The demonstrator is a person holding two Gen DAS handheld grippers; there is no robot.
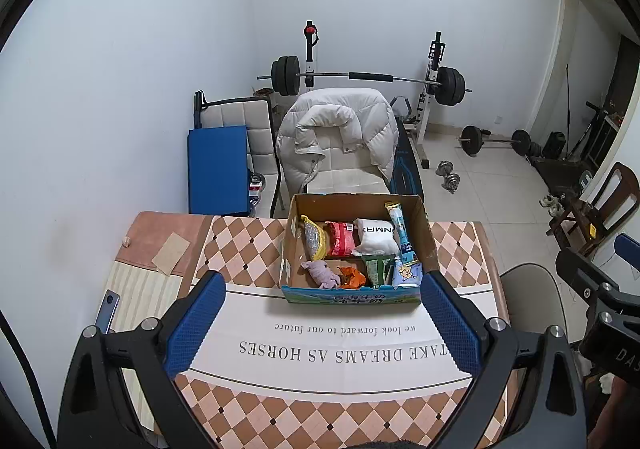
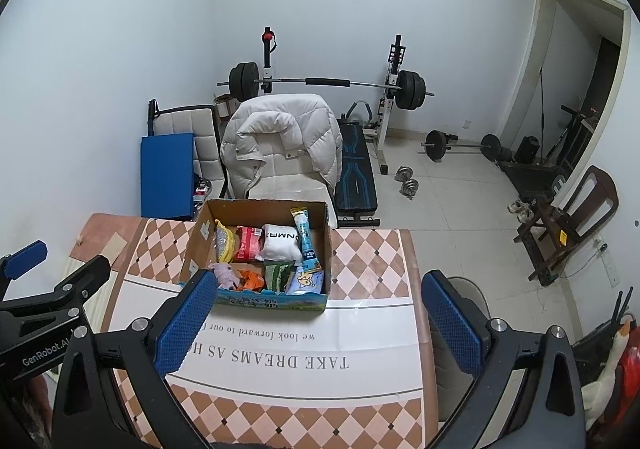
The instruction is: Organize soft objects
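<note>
An open cardboard box stands on the table and also shows in the right wrist view. It holds soft items: a white cloth bundle, a red packet, a yellow mesh pouch, a purple plush, an orange bag, a green packet and blue packets. My left gripper is open and empty, held in front of the box. My right gripper is open and empty, to the box's right front.
The table has a checkered cloth with a white printed band. A chair with a white puffy jacket stands behind the table. A blue pad, a barbell rack and dumbbells stand beyond. A wooden chair is at right.
</note>
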